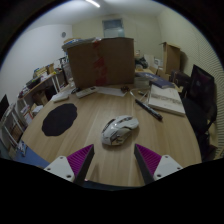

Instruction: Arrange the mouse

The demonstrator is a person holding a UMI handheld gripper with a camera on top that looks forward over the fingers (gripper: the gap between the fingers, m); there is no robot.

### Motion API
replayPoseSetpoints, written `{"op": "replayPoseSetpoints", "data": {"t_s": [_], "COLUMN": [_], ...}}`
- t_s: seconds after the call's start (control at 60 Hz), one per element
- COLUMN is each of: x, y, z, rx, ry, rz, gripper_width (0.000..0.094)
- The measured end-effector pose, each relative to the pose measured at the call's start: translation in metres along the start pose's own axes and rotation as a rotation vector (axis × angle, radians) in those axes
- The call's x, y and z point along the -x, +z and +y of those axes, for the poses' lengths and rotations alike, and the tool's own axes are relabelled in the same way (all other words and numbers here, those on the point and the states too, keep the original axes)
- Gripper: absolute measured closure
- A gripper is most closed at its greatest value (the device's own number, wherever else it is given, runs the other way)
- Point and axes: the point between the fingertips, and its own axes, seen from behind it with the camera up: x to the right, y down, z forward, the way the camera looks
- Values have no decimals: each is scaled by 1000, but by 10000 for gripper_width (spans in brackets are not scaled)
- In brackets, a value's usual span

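Observation:
A grey and white computer mouse (pixel 119 129) lies on the round wooden table (pixel 85 125), just ahead of my fingers and slightly right of the middle of the gap. A round black mouse pad (pixel 59 119) lies on the table to the left of the mouse. My gripper (pixel 112 158) is open and empty, its two fingers (pixel 78 160) with magenta pads spread wide above the table's near part. Nothing stands between them.
A large cardboard box (pixel 101 62) stands at the table's far side. Papers and a book (pixel 166 98) lie at the right with a dark pen-like item (pixel 150 110). A black chair (pixel 203 90) is at the right, shelves (pixel 30 100) at the left.

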Motion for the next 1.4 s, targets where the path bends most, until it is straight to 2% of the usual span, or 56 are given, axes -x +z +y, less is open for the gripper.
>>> {"op": "replayPoseSetpoints", "data": {"t_s": [0.117, 0.6, 0.617, 0.683, 0.7, 0.8, 0.95, 1.0, 1.083, 1.217, 1.317, 1.4], "x": [8, -9, -10, -17, -18, -22, -27, -26, 4, 99, 180, 234], "y": [25, 93, 94, 97, 97, 97, 87, 76, 50, 24, 41, 77], "z": [2, -46, -48, -50, -51, -52, -51, -68, -116, -194, -215, -194], "rx": [28, 27, 25, 16, 12, -46, -53, -91, -185, -318, -327, -264], "ry": [8, 1, 3, 37, 53, 78, 143, 90, 76, 89, 29, -19], "rz": [-23, 129, 136, 180, 186, 245, 330, 355, 336, 217, 143, 97], "gripper_width": [91, 107, 119, 332, 351, 413, 491, 506, 507, 511, 511, 513]}}
